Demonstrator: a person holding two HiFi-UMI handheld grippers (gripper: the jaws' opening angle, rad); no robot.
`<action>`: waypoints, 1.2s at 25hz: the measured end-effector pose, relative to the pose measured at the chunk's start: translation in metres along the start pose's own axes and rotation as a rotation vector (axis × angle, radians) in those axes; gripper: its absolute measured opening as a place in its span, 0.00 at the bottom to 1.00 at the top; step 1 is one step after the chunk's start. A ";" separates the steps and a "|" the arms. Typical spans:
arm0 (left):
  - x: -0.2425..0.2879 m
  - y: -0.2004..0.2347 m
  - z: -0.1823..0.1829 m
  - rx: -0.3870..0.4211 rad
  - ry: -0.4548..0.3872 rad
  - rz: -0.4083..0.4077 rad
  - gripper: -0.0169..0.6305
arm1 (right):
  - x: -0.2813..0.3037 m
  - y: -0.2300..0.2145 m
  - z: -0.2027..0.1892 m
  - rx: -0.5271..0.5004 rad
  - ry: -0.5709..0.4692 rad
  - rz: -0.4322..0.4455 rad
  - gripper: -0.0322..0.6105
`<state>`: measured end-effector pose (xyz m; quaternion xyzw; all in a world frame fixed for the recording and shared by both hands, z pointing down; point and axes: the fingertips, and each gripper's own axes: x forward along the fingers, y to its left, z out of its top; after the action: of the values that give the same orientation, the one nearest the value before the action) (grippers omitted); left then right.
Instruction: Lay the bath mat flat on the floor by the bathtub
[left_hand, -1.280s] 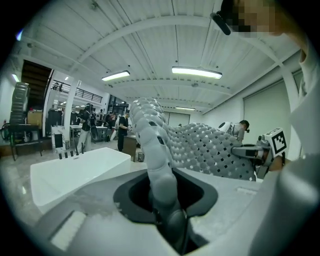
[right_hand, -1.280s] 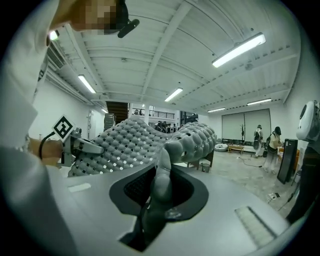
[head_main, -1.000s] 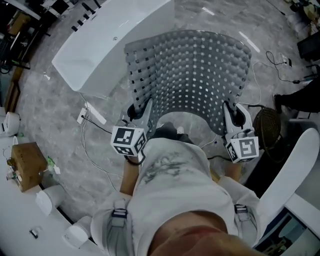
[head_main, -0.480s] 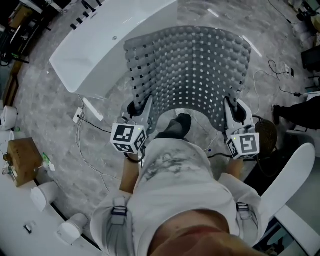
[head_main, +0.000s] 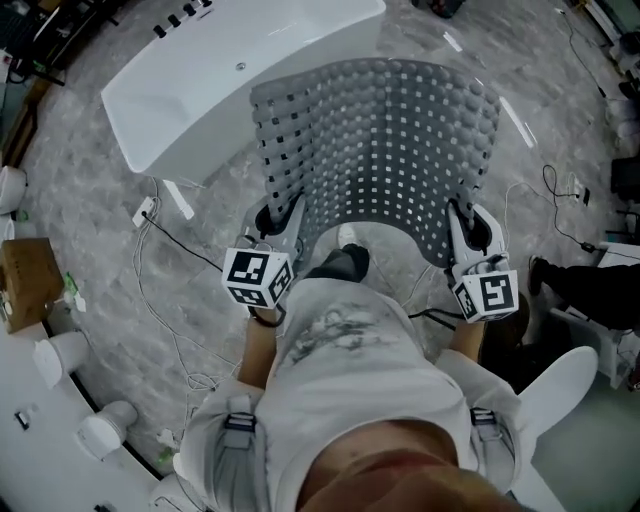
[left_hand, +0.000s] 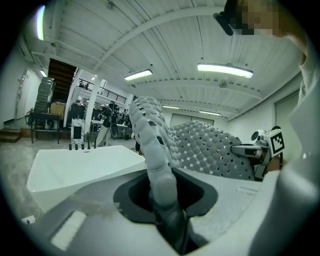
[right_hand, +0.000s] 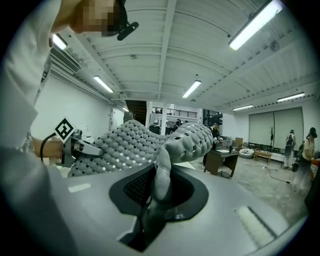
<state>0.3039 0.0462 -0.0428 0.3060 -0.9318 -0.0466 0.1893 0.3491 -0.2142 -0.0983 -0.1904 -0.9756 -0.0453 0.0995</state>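
Currently left tongs (head_main: 284, 216) and right tongs (head_main: 462, 216) pinch the mat (head_main: 380, 140) corners; it could drape over the bathtub (head_main: 200, 90).

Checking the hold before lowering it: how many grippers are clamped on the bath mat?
2. The left gripper pinches the bath mat at its near left corner; the right gripper pinches its near right corner. Neither grip is hidden.
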 end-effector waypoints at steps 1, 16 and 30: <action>-0.004 -0.003 -0.002 -0.010 0.002 0.014 0.18 | 0.000 0.001 0.001 -0.004 0.000 0.021 0.13; 0.076 0.075 0.015 -0.073 0.029 0.144 0.18 | 0.140 -0.043 0.004 -0.029 0.053 0.152 0.13; 0.076 0.036 0.001 -0.142 0.023 0.243 0.18 | 0.153 -0.076 -0.003 -0.076 0.102 0.267 0.14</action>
<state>0.2271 0.0309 -0.0119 0.1771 -0.9542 -0.0859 0.2253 0.1815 -0.2295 -0.0665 -0.3193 -0.9329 -0.0782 0.1468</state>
